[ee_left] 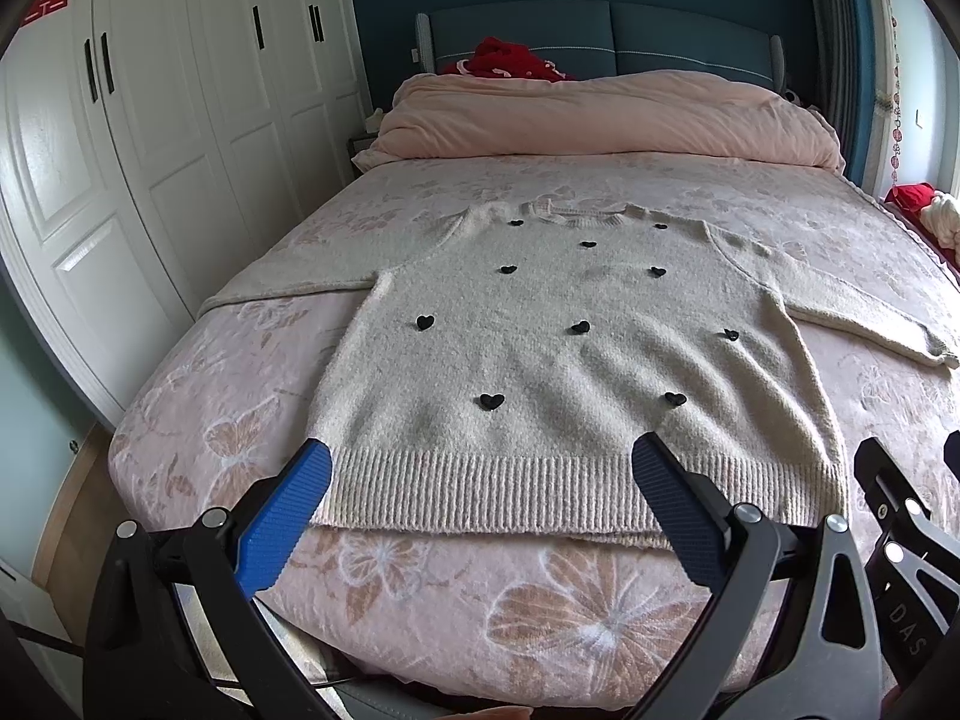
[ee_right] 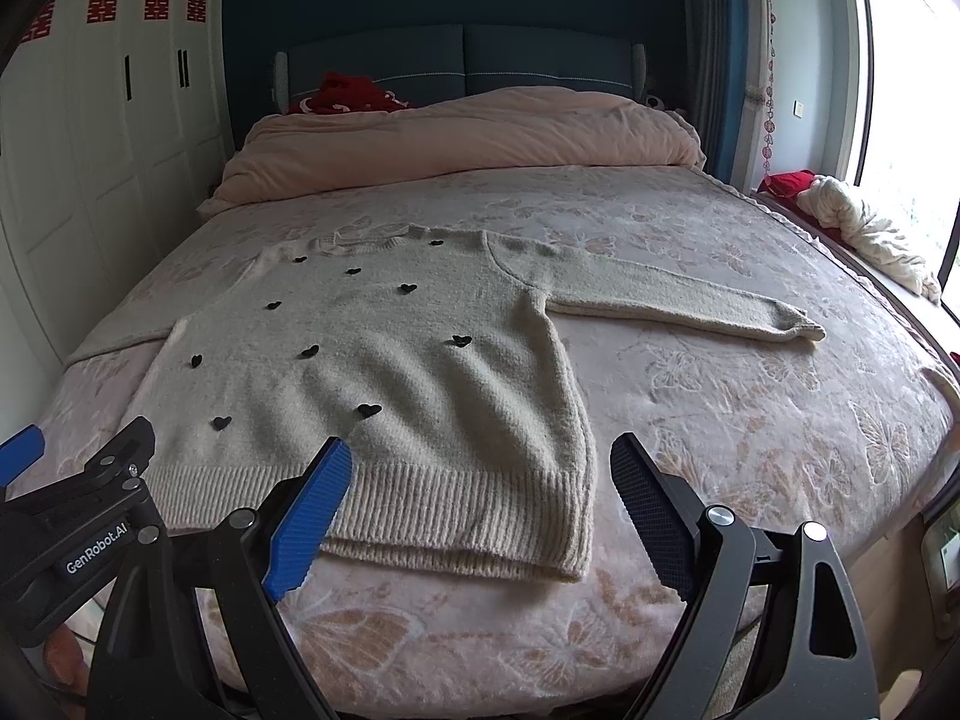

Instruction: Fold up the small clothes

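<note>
A cream knitted sweater (ee_left: pixel 564 360) with small black hearts lies flat, face up, on the bed, sleeves spread to both sides. It also shows in the right wrist view (ee_right: pixel 384 396). My left gripper (ee_left: pixel 480 462) is open and empty, hovering just above the ribbed hem (ee_left: pixel 510 492). My right gripper (ee_right: pixel 480 456) is open and empty, above the hem's right corner (ee_right: pixel 558 516). The right sleeve (ee_right: pixel 678 300) stretches out to the right.
The bed has a pink floral cover (ee_left: pixel 540 612). A pink duvet (ee_left: pixel 600 114) is bunched at the headboard, with a red cloth (ee_left: pixel 510 57) behind it. White wardrobes (ee_left: pixel 150 150) stand left. A window ledge holds red and white cloths (ee_right: pixel 852 216).
</note>
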The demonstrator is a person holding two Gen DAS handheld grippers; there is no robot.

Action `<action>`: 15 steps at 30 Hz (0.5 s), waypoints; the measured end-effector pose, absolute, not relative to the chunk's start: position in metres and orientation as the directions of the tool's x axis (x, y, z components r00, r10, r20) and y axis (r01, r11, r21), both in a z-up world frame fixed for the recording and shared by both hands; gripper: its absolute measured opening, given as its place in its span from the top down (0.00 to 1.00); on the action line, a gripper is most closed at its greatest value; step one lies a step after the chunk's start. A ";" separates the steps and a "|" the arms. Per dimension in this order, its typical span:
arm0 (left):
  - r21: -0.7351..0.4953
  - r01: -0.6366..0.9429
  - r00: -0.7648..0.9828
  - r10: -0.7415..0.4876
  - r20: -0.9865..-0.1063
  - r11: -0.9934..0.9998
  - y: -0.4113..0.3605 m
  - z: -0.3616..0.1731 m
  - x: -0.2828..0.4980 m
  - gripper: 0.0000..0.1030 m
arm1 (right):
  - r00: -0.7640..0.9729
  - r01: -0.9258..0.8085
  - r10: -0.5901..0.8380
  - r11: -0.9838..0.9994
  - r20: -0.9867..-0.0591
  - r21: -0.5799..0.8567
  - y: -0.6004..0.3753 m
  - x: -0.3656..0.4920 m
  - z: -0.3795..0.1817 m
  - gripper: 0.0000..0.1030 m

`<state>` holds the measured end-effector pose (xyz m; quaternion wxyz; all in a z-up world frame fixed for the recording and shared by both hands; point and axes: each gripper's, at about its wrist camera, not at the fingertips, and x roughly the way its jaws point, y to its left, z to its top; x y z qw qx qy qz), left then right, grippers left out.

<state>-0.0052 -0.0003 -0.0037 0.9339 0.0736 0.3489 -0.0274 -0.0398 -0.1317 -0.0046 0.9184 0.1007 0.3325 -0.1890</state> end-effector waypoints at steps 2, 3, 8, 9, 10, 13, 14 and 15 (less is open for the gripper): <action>0.119 0.102 0.755 0.001 -0.656 0.988 -0.001 -0.003 -0.005 0.05 | 0.707 0.413 -0.280 0.909 -0.649 0.059 -0.131 -0.039 -0.004 0.16; 0.118 0.101 0.754 0.001 -0.657 0.988 0.000 -0.004 -0.005 0.05 | 0.706 0.413 -0.280 0.909 -0.650 0.058 -0.131 -0.039 -0.004 0.16; 0.120 0.101 0.754 0.003 -0.656 0.988 -0.001 -0.004 -0.005 0.05 | 0.706 0.412 -0.280 0.909 -0.650 0.056 -0.130 -0.039 -0.004 0.16; 0.120 0.101 0.754 0.003 -0.657 0.988 -0.001 -0.005 -0.006 0.05 | 0.707 0.412 -0.280 0.909 -0.650 0.056 -0.129 -0.039 -0.004 0.16; 0.120 0.102 0.754 0.002 -0.657 0.988 -0.001 -0.005 -0.006 0.05 | 0.707 0.413 -0.280 0.909 -0.649 0.057 -0.129 -0.039 -0.003 0.16; 0.120 0.103 0.754 0.001 -0.657 0.987 0.000 -0.006 -0.006 0.05 | 0.707 0.411 -0.279 0.910 -0.651 0.057 -0.128 -0.039 -0.003 0.16; 0.120 0.103 0.754 0.001 -0.657 0.987 0.000 -0.007 -0.007 0.05 | 0.706 0.410 -0.278 0.910 -0.651 0.056 -0.127 -0.039 -0.004 0.16; 0.118 0.102 0.753 0.001 -0.658 0.988 0.000 -0.006 -0.006 0.05 | 0.707 0.409 -0.277 0.911 -0.651 0.055 -0.127 -0.039 -0.004 0.16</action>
